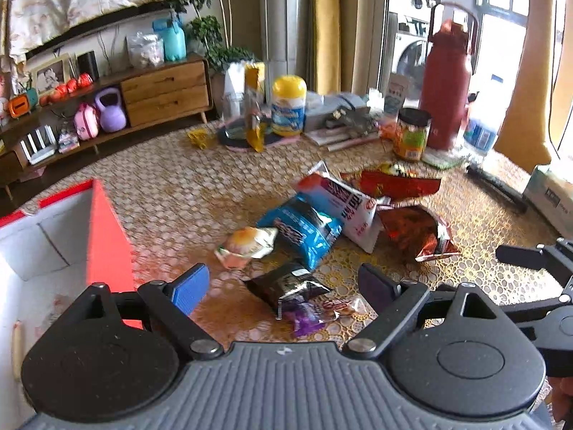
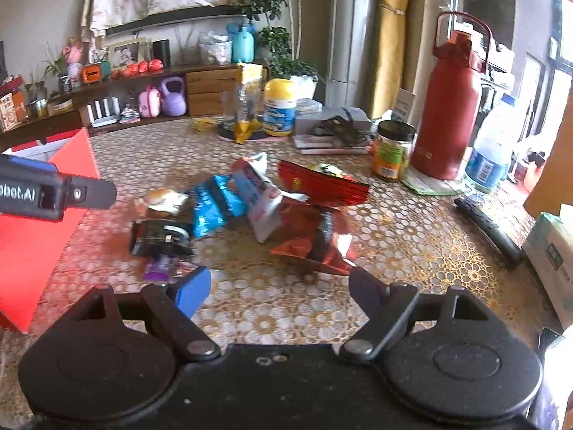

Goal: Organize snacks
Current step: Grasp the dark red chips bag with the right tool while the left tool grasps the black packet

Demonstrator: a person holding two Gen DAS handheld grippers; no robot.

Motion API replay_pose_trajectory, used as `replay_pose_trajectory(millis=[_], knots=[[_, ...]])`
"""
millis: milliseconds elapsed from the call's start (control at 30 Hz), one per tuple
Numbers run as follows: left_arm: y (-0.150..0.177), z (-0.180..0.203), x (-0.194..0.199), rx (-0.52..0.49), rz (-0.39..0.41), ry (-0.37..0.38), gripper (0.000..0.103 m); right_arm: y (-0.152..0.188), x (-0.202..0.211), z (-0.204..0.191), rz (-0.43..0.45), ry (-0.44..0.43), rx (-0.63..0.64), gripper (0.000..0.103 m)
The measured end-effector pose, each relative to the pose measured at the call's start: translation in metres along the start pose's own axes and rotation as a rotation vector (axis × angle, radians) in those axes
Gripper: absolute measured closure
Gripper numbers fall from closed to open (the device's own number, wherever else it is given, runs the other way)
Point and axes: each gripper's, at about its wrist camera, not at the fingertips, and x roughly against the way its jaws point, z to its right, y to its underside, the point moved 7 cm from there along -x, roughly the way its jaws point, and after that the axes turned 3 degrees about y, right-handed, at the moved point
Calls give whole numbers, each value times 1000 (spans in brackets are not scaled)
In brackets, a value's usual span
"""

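A: We have both tools over the table (image 1: pixel 172 186). Our left gripper (image 1: pixel 283 286) stands wide with nothing between its jaws, and so does our right gripper (image 2: pixel 279 285).

B: And the snacks?

A: Loose in a heap at mid-table. Nearest our left gripper lies a black packet (image 1: pixel 286 285) with a small purple wrapper (image 1: pixel 304 317) touching it. Beyond these we see a blue packet (image 1: pixel 304 231), a round pastry in clear wrap (image 1: pixel 247 243) just beside it, a white and red packet (image 1: pixel 343 208) leaning over the blue one, a crumpled red foil bag (image 1: pixel 419 233) and a flatter red bag (image 1: pixel 401 182) behind.

B: Which containers do we have?

A: The red box (image 1: pixel 104 236) at our left, open at the top with a white inside. We see very little in it; something pale lies along its near wall, too blurred to name. At the far edge a yellow-lidded canister (image 1: pixel 288 105) stands shut, and a black-lidded jar (image 1: pixel 412 134) shows an orange and green label, its filling unclear. The tall red flask (image 1: pixel 447 86) stands closed near it, and from the right view we see a plastic water bottle (image 2: pixel 490 150) just beside the flask.

B: A glass too?

A: Yes, a clear glass (image 1: pixel 234 114) on a dark mat, with a yellow pouch (image 1: pixel 256 107) upright beside it.
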Motion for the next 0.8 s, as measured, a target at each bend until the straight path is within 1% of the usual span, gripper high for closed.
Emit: replay_pose_trajectory(millis=[167,333,467,800], knots=[[4,5,-33,30,-49,-5,12,-2,-16,16,-4,12,-22,19],[11,2,-60,66,-87,-29,12,-7,-29,32,-6,16,-81,19],[17,-2,-79,79,-115,-60,12,-9,-39,38,-12,15,-104,19],[27,-8,-97,117,-134,-52,12,-23,-70,35,-30,5,-122,19]])
